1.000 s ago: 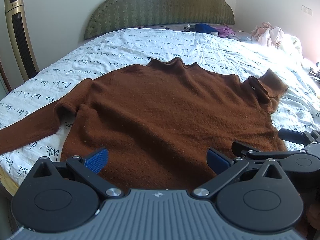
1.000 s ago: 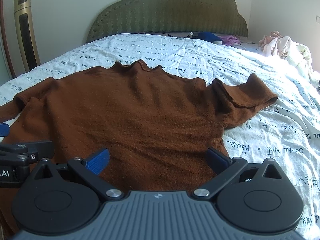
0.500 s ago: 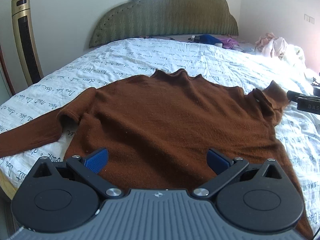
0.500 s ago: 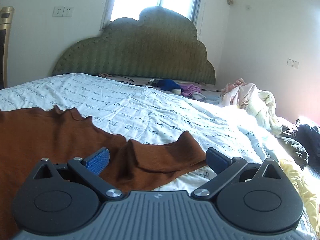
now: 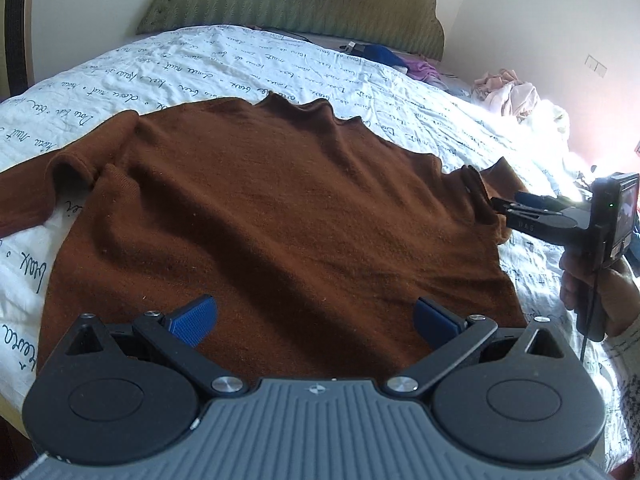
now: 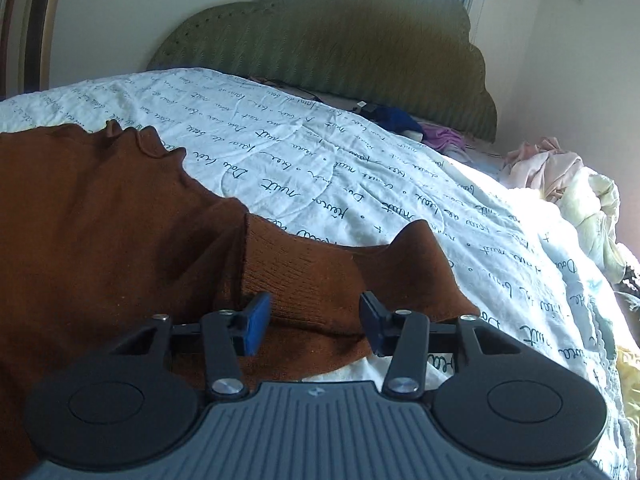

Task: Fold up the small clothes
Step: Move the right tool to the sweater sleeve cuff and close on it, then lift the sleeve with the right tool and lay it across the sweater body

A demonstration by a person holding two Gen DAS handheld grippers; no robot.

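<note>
A brown knit sweater [image 5: 280,208] lies flat on the bed, collar toward the headboard. Its left sleeve [image 5: 24,200] stretches off to the left. Its right sleeve [image 6: 340,276] is folded back near the shoulder. My left gripper [image 5: 314,316] is wide open above the sweater's hem, empty. My right gripper [image 6: 314,326] is partly closed, with its blue pads on either side of the folded right sleeve; the jaws have not met on the cloth. In the left wrist view the right gripper [image 5: 504,206] reaches the sleeve from the right.
The bed has a white quilt [image 6: 360,184] with printed script and a green headboard [image 6: 340,40]. A heap of pale clothes [image 6: 568,184] lies at the far right. Blue and purple items [image 6: 412,126] lie near the headboard. A tall gold-framed stand [image 6: 36,24] is at the left.
My right gripper moved right to the folded sleeve, lowered onto it, and its jaws narrowed. My left gripper stayed over the hem, wide open.
</note>
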